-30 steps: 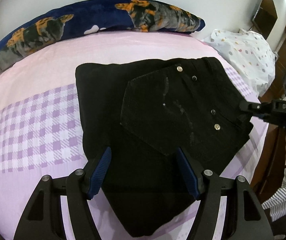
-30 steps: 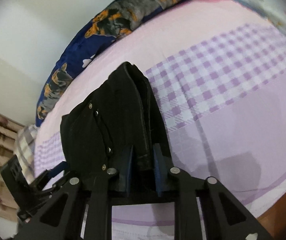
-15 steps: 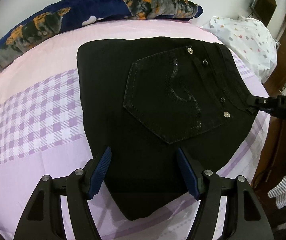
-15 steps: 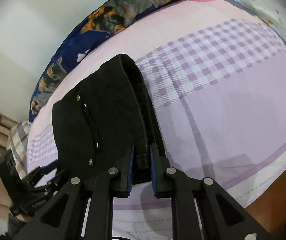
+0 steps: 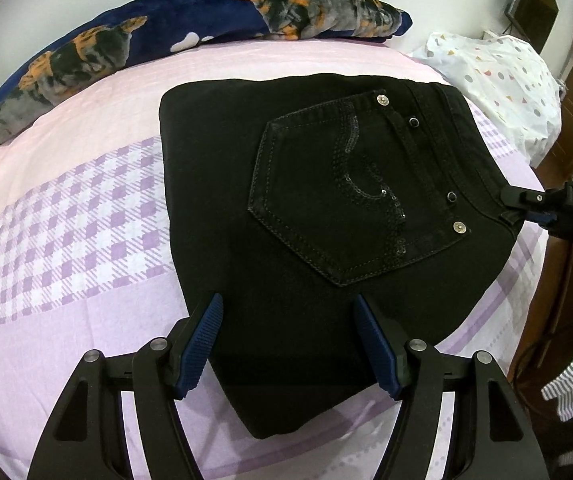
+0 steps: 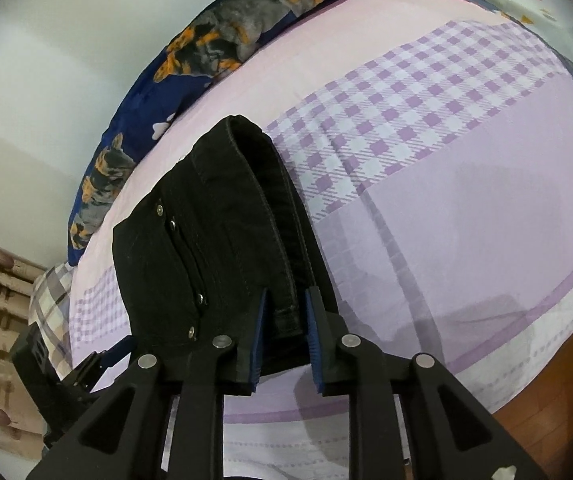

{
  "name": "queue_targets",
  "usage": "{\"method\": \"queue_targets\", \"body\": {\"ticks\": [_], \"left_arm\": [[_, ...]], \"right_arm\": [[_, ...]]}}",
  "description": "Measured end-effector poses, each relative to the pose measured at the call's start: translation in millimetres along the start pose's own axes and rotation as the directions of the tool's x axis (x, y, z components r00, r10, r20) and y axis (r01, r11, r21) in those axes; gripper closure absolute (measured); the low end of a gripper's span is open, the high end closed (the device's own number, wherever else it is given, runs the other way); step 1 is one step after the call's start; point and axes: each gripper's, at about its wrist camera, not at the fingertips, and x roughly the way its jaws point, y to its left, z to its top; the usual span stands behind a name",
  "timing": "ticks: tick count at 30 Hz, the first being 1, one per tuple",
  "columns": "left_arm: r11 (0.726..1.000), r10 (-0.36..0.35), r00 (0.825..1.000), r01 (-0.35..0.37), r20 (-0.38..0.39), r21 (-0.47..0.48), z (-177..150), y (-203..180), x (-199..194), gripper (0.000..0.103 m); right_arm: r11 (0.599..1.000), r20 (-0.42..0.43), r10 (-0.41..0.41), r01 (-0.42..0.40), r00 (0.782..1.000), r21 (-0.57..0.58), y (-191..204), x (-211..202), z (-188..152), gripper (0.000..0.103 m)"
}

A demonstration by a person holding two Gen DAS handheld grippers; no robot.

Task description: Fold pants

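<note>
While right gripper (image 6: 284, 334) opens, black denim pants (image 5: 326, 240) lie folded.

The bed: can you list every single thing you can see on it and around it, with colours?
pants: one, black, folded flat on the bed, back pocket up
bedsheet: one, pink with a purple check band, under the pants
long pillow: one, navy with orange and grey dogs, along the wall
spotted bundle: one, white with coloured dots, far corner of the bed
checked cloth: one, grey and white, at the bed's edge
left gripper: one, black with blue fingers, open over the pants' near edge
right gripper: one, black with blue fingers, opening with the waistband between them
</note>
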Motion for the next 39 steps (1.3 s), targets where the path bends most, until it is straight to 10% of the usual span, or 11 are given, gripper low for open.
{"method": "queue_targets", "body": {"ticks": [3, 14, 39], "left_arm": [[1.0, -0.009, 1.0, 0.009, 0.02, -0.002, -1, 2, -6, 0.035], [0.993, -0.048, 0.973, 0.071, 0.225, -0.092, 27, 35, -41, 0.035], [0.97, -0.07, 0.995, 0.085, 0.071, -0.229, 52, 76, 29, 0.034]], "right_arm": [[1.0, 0.011, -0.017, 0.017, 1.0, 0.0, 2, -5, 1, 0.057], [0.985, 0.19, -0.053, 0.083, 0.98, -0.151, 41, -34, 36, 0.062], [0.978, 0.004, -0.031, 0.031, 1.0, -0.206, 20, 40, 71, 0.071]]}}
